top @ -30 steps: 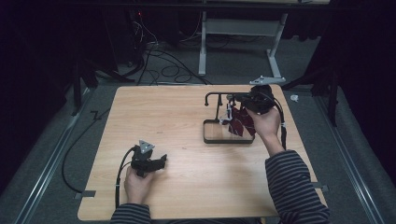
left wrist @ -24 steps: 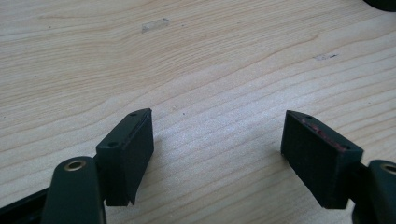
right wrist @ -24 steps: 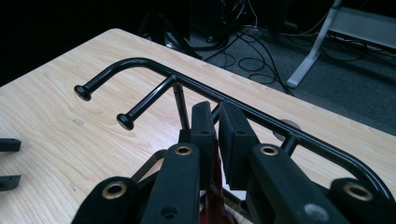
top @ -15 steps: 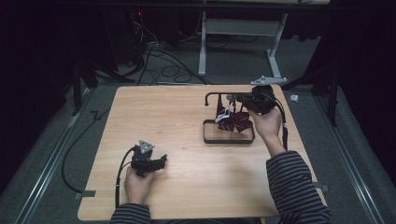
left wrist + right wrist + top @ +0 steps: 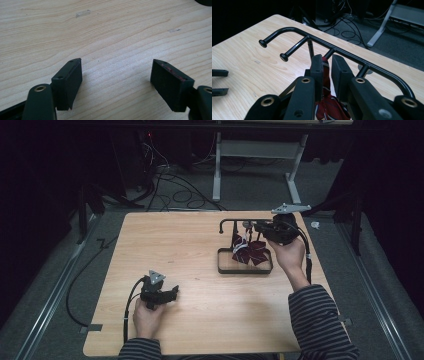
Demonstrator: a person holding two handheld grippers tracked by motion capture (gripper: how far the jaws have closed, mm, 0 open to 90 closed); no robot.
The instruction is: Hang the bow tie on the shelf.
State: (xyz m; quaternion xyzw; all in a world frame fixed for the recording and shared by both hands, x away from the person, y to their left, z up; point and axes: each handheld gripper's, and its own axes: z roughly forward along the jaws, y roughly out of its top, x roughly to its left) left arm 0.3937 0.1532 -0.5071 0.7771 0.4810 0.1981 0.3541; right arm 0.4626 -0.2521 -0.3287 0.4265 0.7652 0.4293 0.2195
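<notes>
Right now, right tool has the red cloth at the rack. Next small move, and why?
Probably ease the right tool forward to loop the dark red cloth over a peg on the black rack. The cloth is pinched between its jaws beside the pegs, still hanging over the rack's base. The left tool rests open.

table [image 5: 200,245]: rack [image 5: 227,223] stood on its far right part | tray base [image 5: 224,268] set under the rack bar | cloth [image 5: 250,251] hung from the rack over the tray base | right gripper [image 5: 260,227] held at the rack bar, above the cloth | left gripper [image 5: 172,292] kept low at the near left, well apart from the rack
</notes>
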